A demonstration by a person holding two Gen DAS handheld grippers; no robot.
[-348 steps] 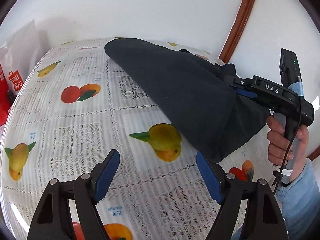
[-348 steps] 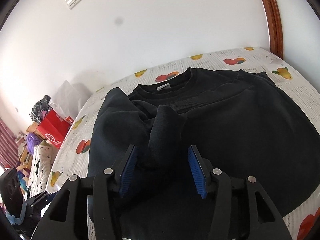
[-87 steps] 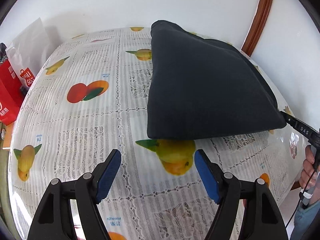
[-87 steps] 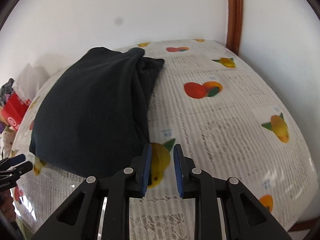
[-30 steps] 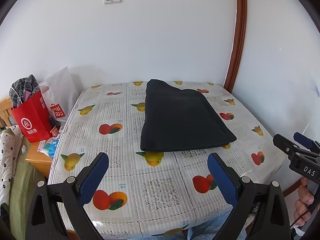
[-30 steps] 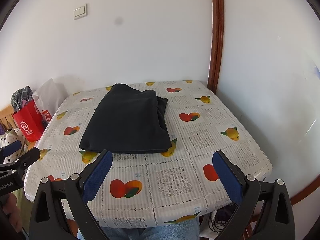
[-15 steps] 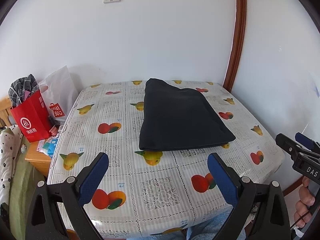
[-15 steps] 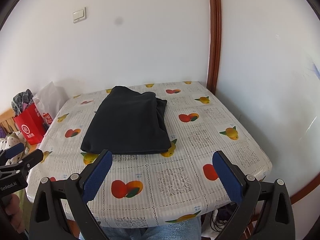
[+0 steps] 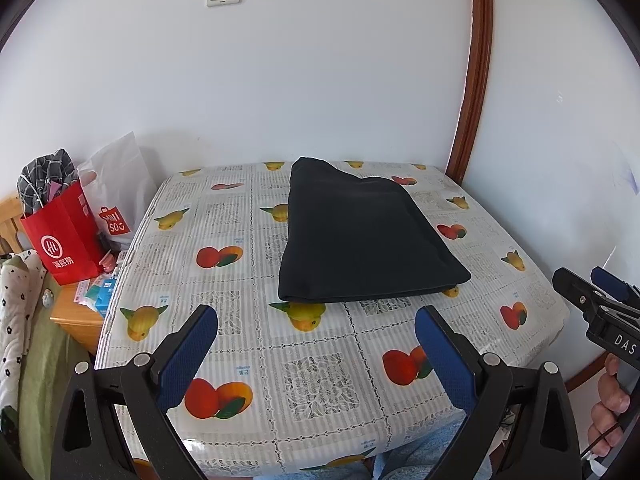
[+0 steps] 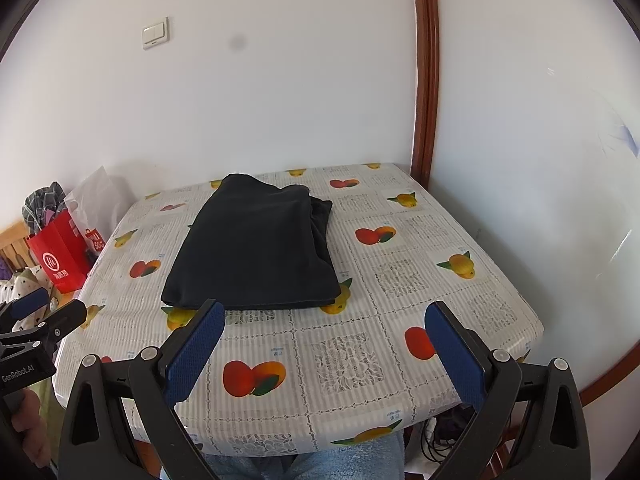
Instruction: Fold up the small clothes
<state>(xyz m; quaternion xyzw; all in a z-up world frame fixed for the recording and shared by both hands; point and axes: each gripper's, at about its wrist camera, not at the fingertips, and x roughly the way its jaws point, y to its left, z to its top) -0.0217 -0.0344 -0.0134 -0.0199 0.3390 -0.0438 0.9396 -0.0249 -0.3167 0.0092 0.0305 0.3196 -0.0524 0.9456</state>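
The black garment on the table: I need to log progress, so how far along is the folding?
Done: the black garment lies as a compact folded rectangle on the fruit-print tablecloth. In hand: nothing; the left gripper and right gripper are both open, back from the table's near edge. Left: no other loose clothes show on the table, so folding looks finished.

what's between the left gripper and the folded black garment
Only bare tablecloth with printed fruit separates the open left gripper from the folded black garment; the left wrist view shows no object there.

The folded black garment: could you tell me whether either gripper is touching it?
Apart. In both wrist views the black garment lies beyond the open fingers, tablecloth between.
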